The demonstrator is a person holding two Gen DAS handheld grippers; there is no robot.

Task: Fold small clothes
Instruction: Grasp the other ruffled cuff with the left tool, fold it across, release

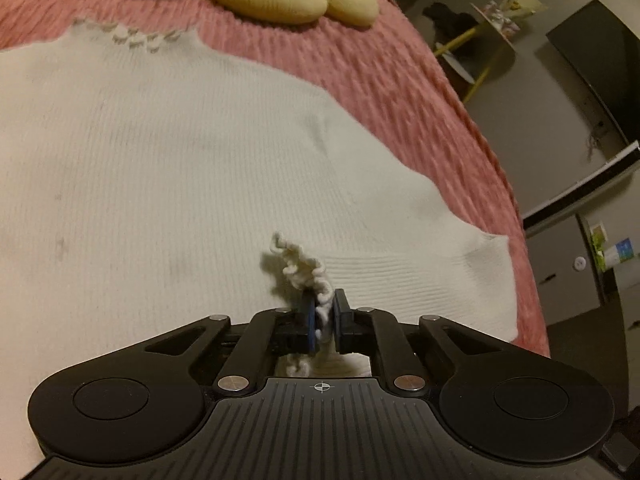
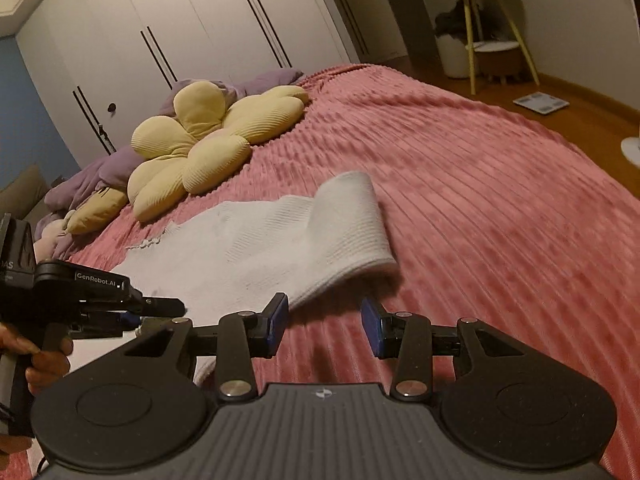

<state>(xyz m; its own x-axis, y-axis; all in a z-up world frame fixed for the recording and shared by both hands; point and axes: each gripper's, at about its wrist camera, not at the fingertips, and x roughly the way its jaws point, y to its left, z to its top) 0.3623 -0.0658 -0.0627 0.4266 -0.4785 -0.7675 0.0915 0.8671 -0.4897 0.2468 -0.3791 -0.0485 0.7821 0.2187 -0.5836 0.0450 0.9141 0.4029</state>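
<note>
A small white knit top [image 1: 168, 168] lies spread on a pink ribbed bedspread [image 1: 380, 80]. My left gripper [image 1: 324, 320] is shut on the top's frilly edge [image 1: 304, 268] and holds it over the cloth. In the right wrist view the same top [image 2: 248, 248] lies ahead, with one sleeve [image 2: 356, 220] curled up on the right. My right gripper [image 2: 324, 320] is open and empty, just in front of the sleeve's near edge. The left gripper [image 2: 160, 306] shows at the left of that view, over the top's near part.
A yellow flower-shaped cushion [image 2: 200, 148] and purple bedding [image 2: 100, 176] lie at the head of the bed. White wardrobe doors [image 2: 200, 20] stand behind. A small side table [image 2: 484, 28] and a scale [image 2: 540, 102] are on the wooden floor to the right.
</note>
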